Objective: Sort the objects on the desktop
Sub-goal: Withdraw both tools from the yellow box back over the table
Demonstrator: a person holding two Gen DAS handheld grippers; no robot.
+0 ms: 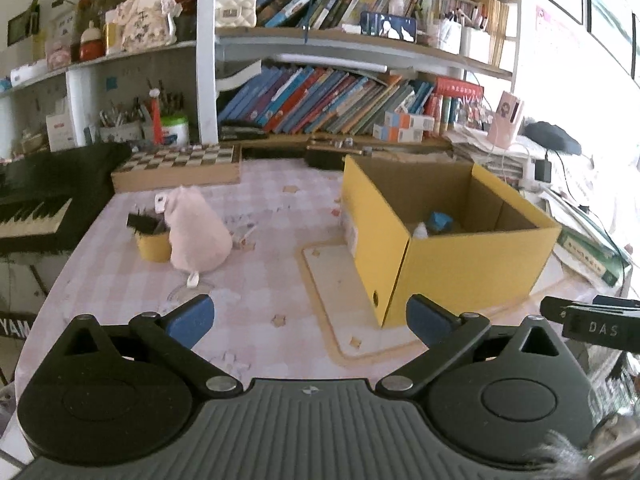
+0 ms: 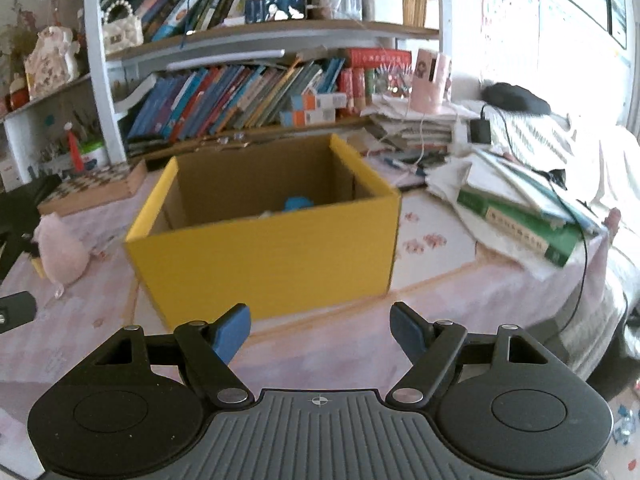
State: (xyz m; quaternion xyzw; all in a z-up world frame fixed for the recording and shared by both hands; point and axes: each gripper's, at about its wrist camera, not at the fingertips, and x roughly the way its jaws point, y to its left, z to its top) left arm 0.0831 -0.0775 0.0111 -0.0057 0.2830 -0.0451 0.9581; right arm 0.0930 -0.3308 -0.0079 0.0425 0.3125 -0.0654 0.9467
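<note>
Yellow cardboard box [image 1: 448, 248] on the pink checked tablecloth [image 1: 260, 200], open at the top, brown and bare inside, outer walls bright yellow, a small round hole low on the near corner wall. Inside, at the bottom, a blue object [image 1: 440, 220] and something small and white [image 1: 420, 231] just beside it; too small to tell what either is. From the right wrist view, same box [image 2: 272, 256] dead ahead, blue object [image 2: 298, 203] just showing over the near wall.

Pink plush toy [image 1: 196, 232] to the left of the box, well apart from it, soft and rounded, pale pink, a white tag near its top and another at its base. Touching or pressed against its left side, a small yellow cup [image 1: 154, 246] holding dark bristly things. Seen also at the far left of the right wrist view [image 2: 62, 252].

Left gripper [image 1: 310, 320] spread wide, blue pads [image 1: 192, 320] holding nothing, above the tablecloth near the box's corner. Right gripper [image 2: 320, 330] likewise wide apart and empty, pads [image 2: 232, 330] in front of the box's near wall.

Behind: wooden chessboard box [image 1: 176, 168], keyboard [image 1: 36, 208] at left, shelves of leaning books [image 1: 320, 104], stacked books and papers [image 2: 520, 208] at right.
</note>
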